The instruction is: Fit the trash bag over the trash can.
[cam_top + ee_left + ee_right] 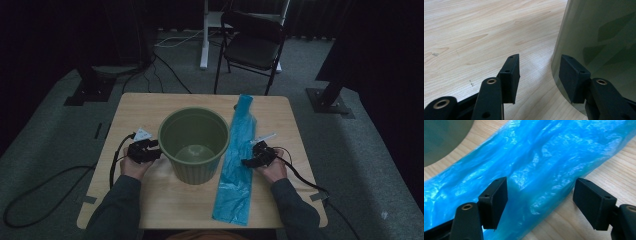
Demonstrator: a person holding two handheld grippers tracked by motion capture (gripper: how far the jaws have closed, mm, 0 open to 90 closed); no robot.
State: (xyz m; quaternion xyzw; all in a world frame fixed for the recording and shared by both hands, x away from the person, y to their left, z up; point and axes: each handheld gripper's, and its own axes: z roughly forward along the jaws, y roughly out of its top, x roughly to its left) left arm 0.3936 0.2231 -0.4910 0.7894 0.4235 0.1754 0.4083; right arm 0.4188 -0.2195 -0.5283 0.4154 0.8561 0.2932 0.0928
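Observation:
A green plastic bin (194, 145) stands upright in the middle of the wooden table (150, 107). A long blue plastic bag (238, 160) lies flat to its right, stretching from the far edge to the near edge. My left gripper (150, 150) sits at the bin's left side, open, with the bin wall (599, 37) just beyond its right pad. My right gripper (250, 161) rests at the bag's right edge, jaws wide open. In the right gripper view the crinkled bag (544, 170) lies between and beyond the pads, with no pad pressing on it.
A black folding chair (252, 45) and a white stand (205, 35) are on the carpet beyond the table. Dark stand bases (90, 90) flank the table at left and right. Cables trail from both grippers over the table edges.

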